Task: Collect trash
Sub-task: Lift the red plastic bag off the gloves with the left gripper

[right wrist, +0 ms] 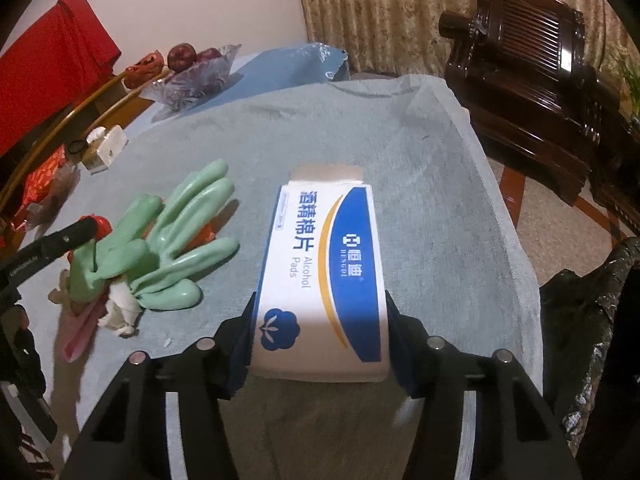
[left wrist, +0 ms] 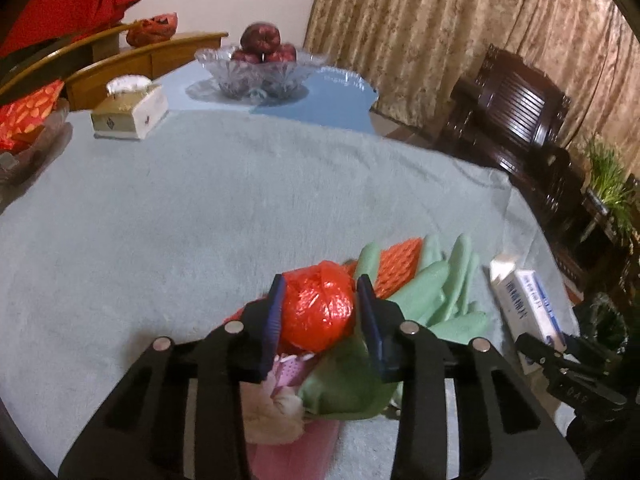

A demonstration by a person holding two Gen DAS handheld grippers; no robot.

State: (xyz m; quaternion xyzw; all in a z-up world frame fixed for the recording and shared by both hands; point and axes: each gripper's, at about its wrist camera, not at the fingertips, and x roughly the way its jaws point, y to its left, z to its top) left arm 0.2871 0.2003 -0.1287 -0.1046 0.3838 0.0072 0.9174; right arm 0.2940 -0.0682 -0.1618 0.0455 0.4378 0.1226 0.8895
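Note:
My left gripper [left wrist: 320, 300] is shut on a crumpled red plastic bag [left wrist: 320, 308], held just above the pale cloth-covered table [left wrist: 200, 208]. Under and beside it lie green rubber gloves [left wrist: 432, 280], an orange net [left wrist: 400, 264], pink wrappers and a crumpled tissue [left wrist: 272, 412]. My right gripper [right wrist: 320, 320] is shut on a white and blue alcohol pads box [right wrist: 320, 272], its far end resting on the table [right wrist: 420, 200]. The gloves [right wrist: 168, 236] lie to the box's left. The left gripper's fingers [right wrist: 76, 232] show at the left edge.
A glass bowl of red apples [left wrist: 260, 68], a tissue box [left wrist: 128, 112] and a red snack pack [left wrist: 28, 112] stand at the table's far side. A dark wooden chair [right wrist: 532, 76] stands to the right. A black trash bag [right wrist: 592, 320] hangs at the right table edge.

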